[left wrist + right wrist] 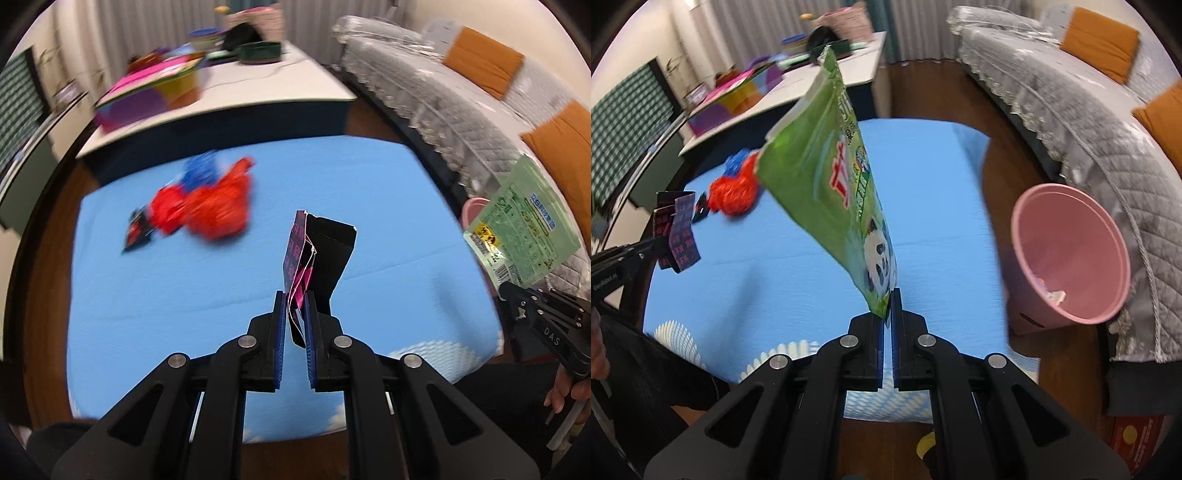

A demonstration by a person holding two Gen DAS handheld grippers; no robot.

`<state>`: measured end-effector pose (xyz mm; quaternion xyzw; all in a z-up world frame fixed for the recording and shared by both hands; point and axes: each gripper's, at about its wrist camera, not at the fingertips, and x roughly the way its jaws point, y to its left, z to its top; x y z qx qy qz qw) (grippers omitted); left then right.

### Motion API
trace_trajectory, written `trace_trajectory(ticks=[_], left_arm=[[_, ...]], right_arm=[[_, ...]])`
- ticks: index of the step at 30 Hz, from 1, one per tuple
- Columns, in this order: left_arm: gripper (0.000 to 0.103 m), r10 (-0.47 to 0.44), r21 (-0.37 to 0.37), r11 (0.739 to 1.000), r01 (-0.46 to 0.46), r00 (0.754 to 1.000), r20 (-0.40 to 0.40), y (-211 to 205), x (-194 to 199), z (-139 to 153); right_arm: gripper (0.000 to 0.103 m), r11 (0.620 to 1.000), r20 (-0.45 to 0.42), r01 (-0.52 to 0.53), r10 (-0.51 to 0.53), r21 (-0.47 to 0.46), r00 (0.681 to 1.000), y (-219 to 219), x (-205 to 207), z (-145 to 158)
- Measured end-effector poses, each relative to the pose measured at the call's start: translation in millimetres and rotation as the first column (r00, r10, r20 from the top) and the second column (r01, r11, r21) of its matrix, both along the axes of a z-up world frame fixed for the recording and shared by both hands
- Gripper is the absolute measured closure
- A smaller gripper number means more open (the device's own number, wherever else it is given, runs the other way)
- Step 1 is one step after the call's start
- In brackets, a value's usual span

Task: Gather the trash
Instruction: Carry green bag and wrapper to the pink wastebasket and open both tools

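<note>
Two tools, left tool [295,299] pinching one dark wrapper [317,251], right tool [888,299] one green bag [827,177]

red wrappers [207,206] blurred, bin [476,206] mostly hidden

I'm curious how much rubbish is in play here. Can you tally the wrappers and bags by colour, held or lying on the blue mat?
Green bag, held by right gripper: 1
Black-and-pink wrapper, held by left gripper: 1
Red bags on the mat: 2
Blue bag: 1
Small black wrapper: 1
Total: 6

left gripper [295,314]: black linkage arms | blue pads | 4 silver pivot pins | right gripper [887,314]: same build
</note>
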<state>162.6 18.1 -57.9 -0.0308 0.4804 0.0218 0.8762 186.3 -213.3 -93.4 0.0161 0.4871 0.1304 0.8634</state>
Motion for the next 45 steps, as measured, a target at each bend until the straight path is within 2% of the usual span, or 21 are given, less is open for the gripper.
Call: trace_trajectory(ticks=[4, 10, 13, 16, 20, 26, 35, 40, 41, 43, 44, 45], left_arm=[[0.093, -0.127, 0.034, 0.992, 0.125, 0.991, 0.046, -59.9, 33.3, 12.8], [0.093, -0.309, -0.029, 0.950, 0.310, 0.950, 0.042, -157.6, 87.3, 13.6], [0.093, -0.376, -0.064, 0.924, 0.377, 0.926, 0.031, -205.6, 110.5, 8.0], [0.093, -0.437, -0.079, 0.896, 0.438, 0.899, 0.032, -251.6, 127.8, -0.6], [0.093, -0.489, -0.080, 0.869, 0.489, 0.872, 0.015, -296.8, 143.4, -16.6], [0.093, -0.500, -0.090, 0.864, 0.495, 0.865, -0.035, -329.5, 172.5, -41.5], [0.093, -0.509, -0.061, 0.860, 0.506, 0.857, -0.078, -351.2, 198.8, -70.8], [0.087, -0.500, -0.061, 0.866, 0.496, 0.861, -0.098, -354.7, 209.2, -84.2], [0.083, -0.499, -0.057, 0.867, 0.495, 0.861, -0.100, -355.2, 210.7, -86.2], [0.058, -0.501, -0.047, 0.865, 0.499, 0.859, -0.104, -357.1, 213.1, -89.5], [0.034, -0.504, -0.042, 0.863, 0.503, 0.857, -0.109, -358.3, 214.0, -91.0], [0.020, -0.494, -0.015, 0.868, 0.495, 0.862, -0.112, -359.3, 214.5, -92.4]], right_arm=[[0.099, 0.997, 0.046, 0.074, -0.073, -0.015, 0.996, -37.4, 9.0, 17.6], [0.099, 0.974, 0.100, 0.218, -0.212, -0.059, 0.972, -107.6, 26.9, 33.5], [0.099, 0.951, 0.100, 0.306, -0.301, -0.043, 0.948, -142.8, 40.9, 24.6], [0.099, 0.925, 0.053, 0.378, -0.376, -0.028, 0.925, -176.4, 54.7, 6.8], [0.099, 0.908, 0.025, 0.418, -0.417, -0.031, 0.908, -204.5, 65.4, -5.3], [0.099, 0.900, -0.037, 0.435, -0.436, -0.028, 0.899, -224.9, 82.5, -23.8], [0.099, 0.897, -0.093, 0.439, -0.442, -0.047, 0.892, -238.3, 104.6, -43.6], [0.095, 0.890, -0.103, 0.453, -0.457, -0.058, 0.884, -244.8, 109.7, -50.2], [0.095, 0.887, -0.106, 0.457, -0.461, -0.058, 0.881, -246.8, 110.4, -51.6], [0.094, 0.880, -0.109, 0.471, -0.474, -0.056, 0.874, -251.9, 112.0, -55.6], [0.090, 0.880, -0.111, 0.471, -0.475, -0.058, 0.873, -253.6, 113.4, -58.1], [0.067, 0.879, -0.110, 0.472, -0.477, -0.069, 0.872, -254.3, 114.5, -60.1]])
